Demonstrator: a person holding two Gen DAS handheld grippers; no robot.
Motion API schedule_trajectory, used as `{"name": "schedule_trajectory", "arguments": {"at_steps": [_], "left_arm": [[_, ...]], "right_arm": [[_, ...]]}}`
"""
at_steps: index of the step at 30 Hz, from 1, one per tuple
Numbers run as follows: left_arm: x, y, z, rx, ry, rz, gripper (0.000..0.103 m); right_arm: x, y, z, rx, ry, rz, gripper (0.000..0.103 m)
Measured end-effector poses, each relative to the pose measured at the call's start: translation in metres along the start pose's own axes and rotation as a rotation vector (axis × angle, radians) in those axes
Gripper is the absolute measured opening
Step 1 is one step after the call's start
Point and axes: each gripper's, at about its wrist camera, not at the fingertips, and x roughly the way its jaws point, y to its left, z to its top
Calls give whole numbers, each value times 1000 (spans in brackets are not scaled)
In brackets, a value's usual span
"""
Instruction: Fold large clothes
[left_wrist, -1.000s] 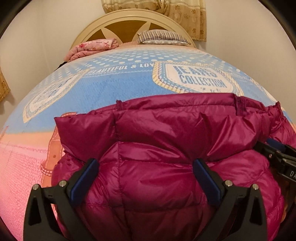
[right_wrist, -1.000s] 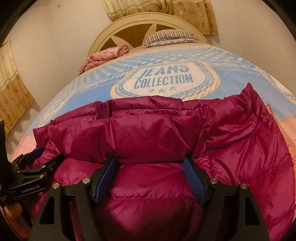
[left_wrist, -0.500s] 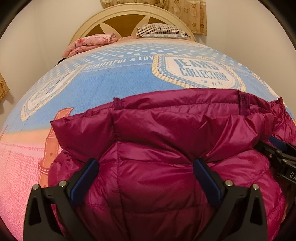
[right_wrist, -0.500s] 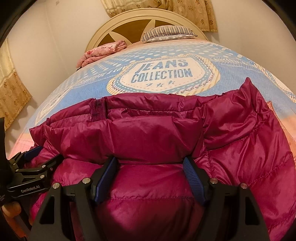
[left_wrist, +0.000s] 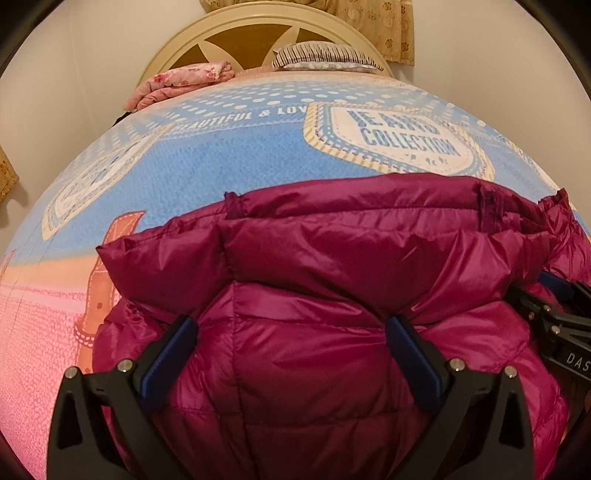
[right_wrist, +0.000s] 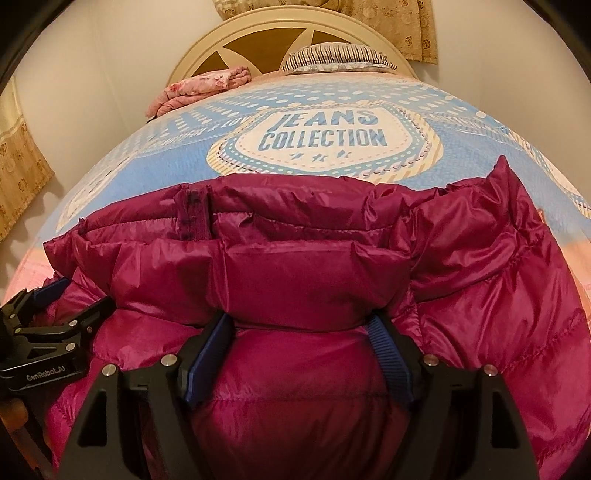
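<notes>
There is one big bed (left_wrist: 221, 155) with a blue and pink cover; on it, at the end near me, lies my one puffy purple-red jacket (left_wrist: 332, 280), folded over on itself; its bottom part is cut off in both views. The far half of the bed is bare cover, with room up to the round headboard (right_wrist: 266, 40). One striped pillow (right_wrist: 332, 55) and one folded pink blanket (right_wrist: 199, 88) sit by the headboard. I have two tools; my left gripper (left_wrist: 291, 354) and my right gripper (right_wrist: 299, 350) both have blue pads spread wide, each pressed against a fat bunch of jacket; I cannot tell if they pinch it.
</notes>
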Motion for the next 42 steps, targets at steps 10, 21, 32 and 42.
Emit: {"name": "schedule_trajectory", "arguments": {"at_steps": [10, 21, 32, 42], "left_arm": [[1, -1, 0, 1, 2, 4, 103], [-72, -29, -12, 64, -118, -85, 103], [-30, -44, -30, 96, -62, -61, 103], [-21, -53, -30, 107, -30, -43, 103]], "right_arm": [[2, 4, 0, -10, 2, -15, 78], [1, 5, 0, -8, 0, -13, 79], [-1, 4, 1, -1, -7, -5, 79], [-63, -30, 19, 140, -211, 81, 79]]}}
